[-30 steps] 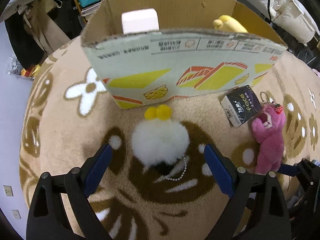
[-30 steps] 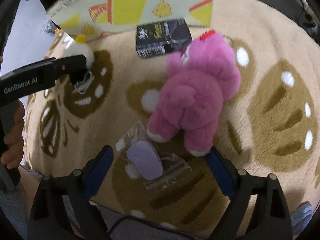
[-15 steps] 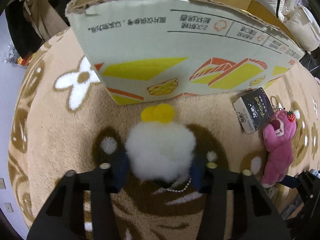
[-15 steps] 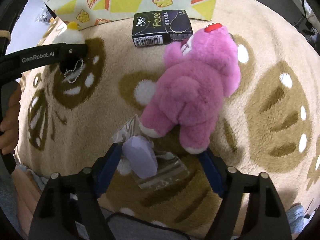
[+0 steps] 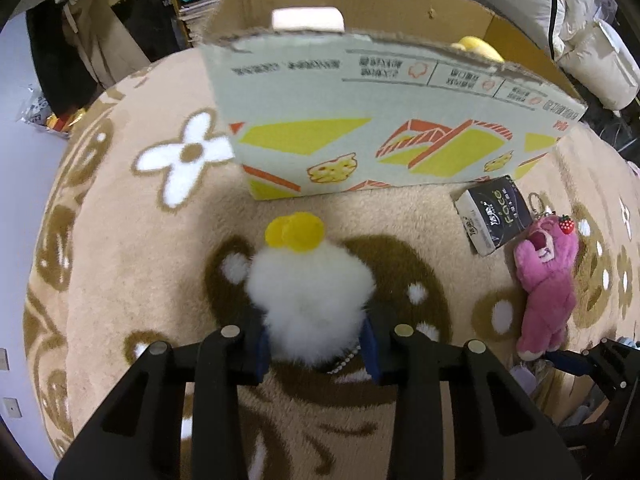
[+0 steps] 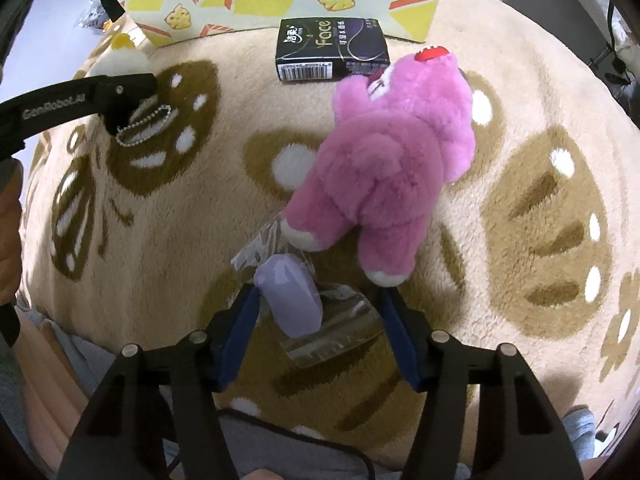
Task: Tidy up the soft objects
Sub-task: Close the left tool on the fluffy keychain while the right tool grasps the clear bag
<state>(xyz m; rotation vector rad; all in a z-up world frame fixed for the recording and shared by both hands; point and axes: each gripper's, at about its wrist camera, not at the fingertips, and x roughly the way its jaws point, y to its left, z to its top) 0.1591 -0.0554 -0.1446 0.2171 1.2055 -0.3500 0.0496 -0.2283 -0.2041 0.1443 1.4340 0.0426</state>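
Observation:
My left gripper (image 5: 316, 344) is shut on a white fluffy plush (image 5: 310, 300) with a yellow beak and a bead chain, held just above the rug in front of the cardboard box (image 5: 360, 132). In the right wrist view the plush (image 6: 124, 60) and left gripper (image 6: 128, 92) show at far left. My right gripper (image 6: 320, 316) has its jaws partly closed around a lilac pad in a clear bag (image 6: 292, 296), without squeezing it. A pink plush bear (image 6: 384, 172) lies just ahead, also in the left wrist view (image 5: 544, 276).
A black tissue pack (image 6: 332, 48) lies by the box front, also in the left wrist view (image 5: 496, 216). The box holds a white block (image 5: 308, 20) and a yellow plush (image 5: 476, 46). The beige patterned rug (image 5: 120, 240) covers the floor. Clutter stands behind the box.
My left gripper closed on the white plush and lifted it slightly. My right gripper narrowed around the bagged lilac pad and moved a little toward the bear.

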